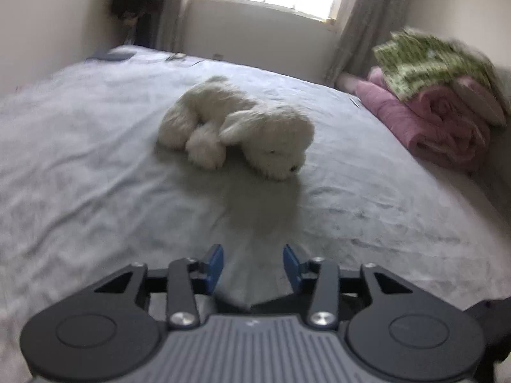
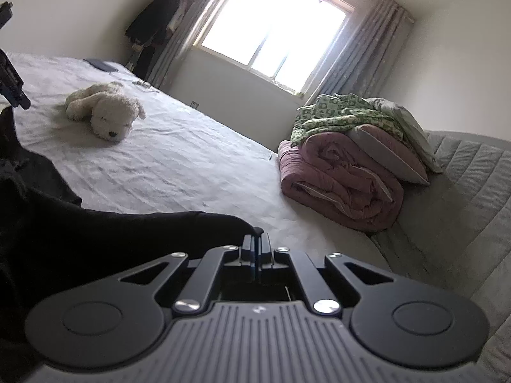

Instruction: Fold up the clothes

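A black garment (image 2: 95, 242) lies spread over the near left part of the bed in the right wrist view. One corner of it runs up to my right gripper (image 2: 256, 244), whose jaws are shut on that corner. My left gripper (image 1: 253, 265) hangs over the pale bed sheet (image 1: 95, 159) with its blue pads (image 1: 214, 265) apart and nothing between them. A sliver of dark cloth (image 1: 488, 311) shows at the lower right of the left wrist view. Part of the left gripper (image 2: 14, 94) shows at the left edge of the right wrist view.
A white plush dog (image 1: 236, 127) (image 2: 105, 108) lies mid-bed. A rolled pink quilt (image 2: 341, 178) under a green patterned blanket (image 2: 345, 115) sits at the bed's right side against a grey padded headboard (image 2: 463, 191). Beyond are a window (image 2: 271, 28), curtains and hanging dark clothes (image 2: 153, 25).
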The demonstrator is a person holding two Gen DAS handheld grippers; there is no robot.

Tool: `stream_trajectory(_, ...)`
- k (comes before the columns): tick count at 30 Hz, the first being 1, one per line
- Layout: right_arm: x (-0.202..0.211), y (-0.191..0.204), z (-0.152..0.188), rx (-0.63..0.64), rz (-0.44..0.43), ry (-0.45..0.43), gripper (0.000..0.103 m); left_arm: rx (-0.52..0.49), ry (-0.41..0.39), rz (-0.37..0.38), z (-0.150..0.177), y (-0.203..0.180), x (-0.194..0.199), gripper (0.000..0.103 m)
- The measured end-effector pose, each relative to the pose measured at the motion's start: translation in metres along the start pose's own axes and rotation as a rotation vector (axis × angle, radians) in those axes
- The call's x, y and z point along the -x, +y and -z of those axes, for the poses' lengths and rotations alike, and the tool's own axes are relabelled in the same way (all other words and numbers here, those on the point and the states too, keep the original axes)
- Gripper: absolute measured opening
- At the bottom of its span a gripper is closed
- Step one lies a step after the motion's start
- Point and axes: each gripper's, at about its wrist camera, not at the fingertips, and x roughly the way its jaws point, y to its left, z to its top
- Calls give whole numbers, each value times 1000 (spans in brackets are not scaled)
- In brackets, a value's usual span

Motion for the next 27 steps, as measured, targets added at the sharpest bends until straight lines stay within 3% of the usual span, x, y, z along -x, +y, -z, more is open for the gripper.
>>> stream_trajectory(3,-2,-2,1,-17,-13,13,1,-258,58,44,3,-37,-16,46)
stream_trajectory(5,-4,0,3,-9,-16,26,1,-364,120,80,8,-53,-32,50)
stream_trajectory(9,-5,-2,4,-24,-34,39,1,-475,235,135,18,-64,-61,59)
stream_trajectory(12,-7,-6,5,-41,-54,54,1,-517,261,185,20,-64,-73,69)
stream_trajectory(15,-12,-9,8,-74,-91,84,1,-553,294,208,26,-70,-82,69)
stream_trajectory(16,-14,-10,9,-86,-102,97,1,-555,294,219,27,-71,-81,62)
stream_trajectory(17,-16,-11,10,-92,-107,108,1,-558,295,230,28,-73,-80,43)
stream_trajectory(19,-18,-10,12,-95,-107,127,1,-557,287,237,30,-75,-76,18)
stream_trajectory(20,-19,-10,12,-96,-108,131,1,-557,275,226,32,-76,-73,11)
stream_trajectory(27,-14,-10,10,-92,-103,101,1,-482,131,157,28,-70,-40,7)
